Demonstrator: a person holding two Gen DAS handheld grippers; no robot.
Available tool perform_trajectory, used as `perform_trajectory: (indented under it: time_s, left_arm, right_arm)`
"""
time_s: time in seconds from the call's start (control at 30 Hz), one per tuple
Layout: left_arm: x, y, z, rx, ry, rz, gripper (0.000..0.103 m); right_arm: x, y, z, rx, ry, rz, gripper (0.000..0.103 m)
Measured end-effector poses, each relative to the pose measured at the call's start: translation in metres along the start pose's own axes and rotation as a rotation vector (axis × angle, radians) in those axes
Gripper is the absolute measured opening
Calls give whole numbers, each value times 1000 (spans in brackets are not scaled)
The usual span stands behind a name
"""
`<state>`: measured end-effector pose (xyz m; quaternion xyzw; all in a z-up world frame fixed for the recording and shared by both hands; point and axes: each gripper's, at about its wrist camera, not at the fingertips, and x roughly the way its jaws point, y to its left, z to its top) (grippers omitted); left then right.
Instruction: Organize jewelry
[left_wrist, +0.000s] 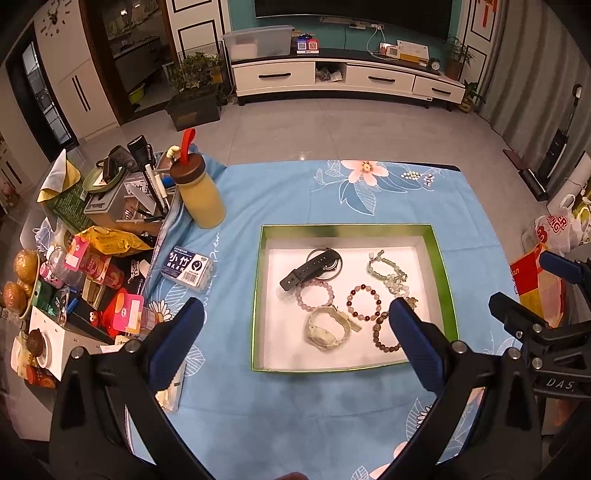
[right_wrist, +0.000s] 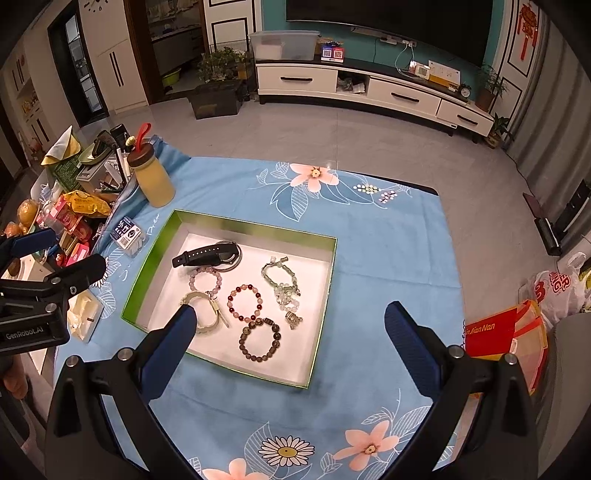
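Note:
A green-rimmed box (left_wrist: 445, 295) (right_wrist: 147, 266) with a white floor lies on the blue flowered cloth. Inside it lie a black watch (left_wrist: 314, 267) (right_wrist: 210, 254), a pink bead bracelet (left_wrist: 314, 293) (right_wrist: 205, 279), a red-and-pink bead bracelet (left_wrist: 365, 302) (right_wrist: 244, 302), a pale watch (left_wrist: 327, 330) (right_wrist: 207, 314), a green bead bracelet (left_wrist: 388, 273) (right_wrist: 282, 282) and a dark bead bracelet (left_wrist: 386, 334) (right_wrist: 259, 339). My left gripper (left_wrist: 297, 323) hovers open over the box's near half. Above the box's near right corner, my right gripper (right_wrist: 288, 326) is open too. Both hold nothing.
A yellow bottle (left_wrist: 199, 192) (right_wrist: 151, 181) with a red loop stands at the cloth's far left. A small blue-labelled box (left_wrist: 188, 271) (right_wrist: 127, 230) lies left of the green box. Snacks and pens crowd the left side (left_wrist: 92, 258). A red packet (right_wrist: 506, 332) lies at the right.

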<state>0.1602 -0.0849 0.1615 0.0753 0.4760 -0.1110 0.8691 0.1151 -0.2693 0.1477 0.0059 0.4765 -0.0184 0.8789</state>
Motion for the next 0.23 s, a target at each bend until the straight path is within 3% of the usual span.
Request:
perform_trajectory:
  time_s: [0.23]
  left_arm:
    - [5,3,-3,-12,15,16,101]
  right_arm:
    - [2,0,-1,1,2,-1,102]
